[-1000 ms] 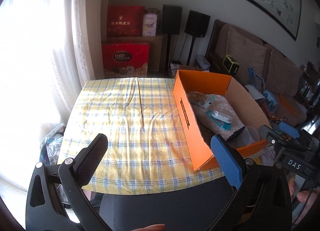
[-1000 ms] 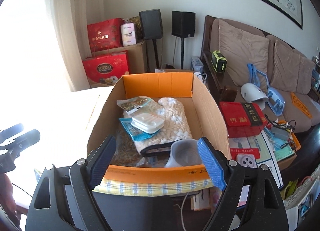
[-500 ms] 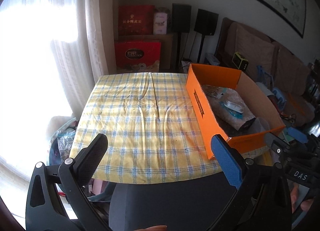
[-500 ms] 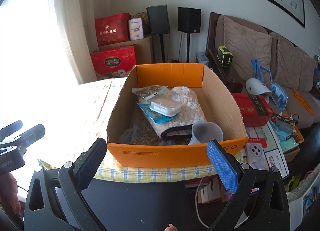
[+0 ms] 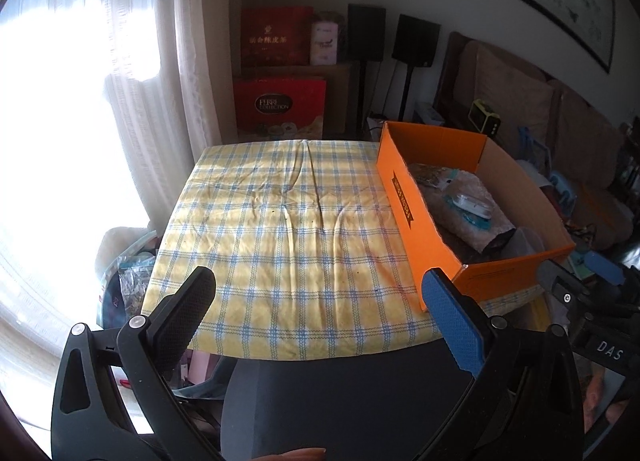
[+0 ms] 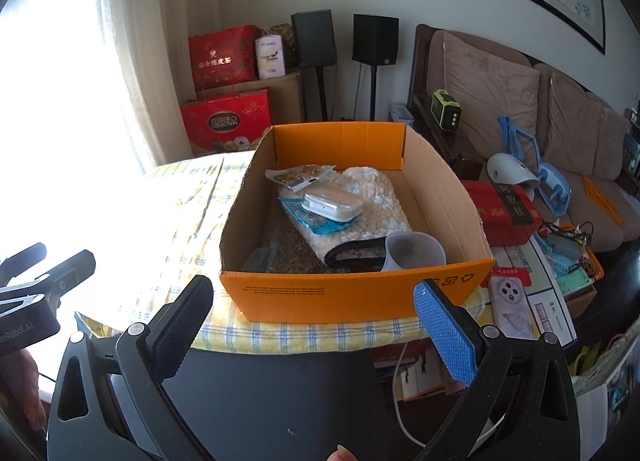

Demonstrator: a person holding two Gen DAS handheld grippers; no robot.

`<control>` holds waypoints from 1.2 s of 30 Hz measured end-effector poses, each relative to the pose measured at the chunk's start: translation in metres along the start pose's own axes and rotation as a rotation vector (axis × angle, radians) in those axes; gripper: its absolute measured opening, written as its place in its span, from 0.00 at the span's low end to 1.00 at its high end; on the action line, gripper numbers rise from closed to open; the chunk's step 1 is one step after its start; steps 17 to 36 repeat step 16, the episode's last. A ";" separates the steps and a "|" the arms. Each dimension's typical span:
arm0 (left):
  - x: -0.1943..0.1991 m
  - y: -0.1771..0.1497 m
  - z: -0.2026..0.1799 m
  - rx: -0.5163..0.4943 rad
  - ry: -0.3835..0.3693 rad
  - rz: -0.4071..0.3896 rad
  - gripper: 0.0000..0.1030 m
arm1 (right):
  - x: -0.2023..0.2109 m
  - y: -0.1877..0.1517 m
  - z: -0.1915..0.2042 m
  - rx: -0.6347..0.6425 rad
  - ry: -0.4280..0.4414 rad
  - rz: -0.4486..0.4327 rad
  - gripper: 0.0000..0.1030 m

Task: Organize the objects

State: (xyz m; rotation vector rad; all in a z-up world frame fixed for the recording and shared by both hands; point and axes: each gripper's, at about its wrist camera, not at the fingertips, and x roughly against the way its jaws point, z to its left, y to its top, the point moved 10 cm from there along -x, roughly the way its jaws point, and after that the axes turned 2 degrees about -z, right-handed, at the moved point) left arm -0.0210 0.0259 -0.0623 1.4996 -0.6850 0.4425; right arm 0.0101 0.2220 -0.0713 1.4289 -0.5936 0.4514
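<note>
An orange cardboard box [image 6: 356,299] stands at the right end of a table with a yellow checked cloth [image 5: 288,229]; it also shows in the left wrist view [image 5: 416,229]. Inside lie a quilted white pouch [image 6: 376,205], a white case [image 6: 330,203], a teal packet [image 6: 320,225], a snack bag [image 6: 298,177] and a grey cup [image 6: 414,251]. My left gripper [image 5: 320,301] is open and empty, held back from the table's near edge. My right gripper [image 6: 312,307] is open and empty, in front of the box's near wall.
Red gift boxes [image 5: 280,105] and two black speakers [image 6: 344,41] stand behind the table. A sofa [image 6: 520,101] with cushions is at the right. Books, a phone [image 6: 510,307] and clutter lie low at the right of the table. A bright curtained window [image 5: 100,101] fills the left.
Both grippers have pulled back and up from the table, so the box and cloth look smaller and farther. Both stay open and empty. Nothing in the box has moved.
</note>
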 end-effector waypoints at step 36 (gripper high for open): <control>0.001 0.000 -0.003 -0.009 0.005 -0.002 1.00 | 0.001 0.001 -0.005 -0.007 -0.009 -0.009 0.99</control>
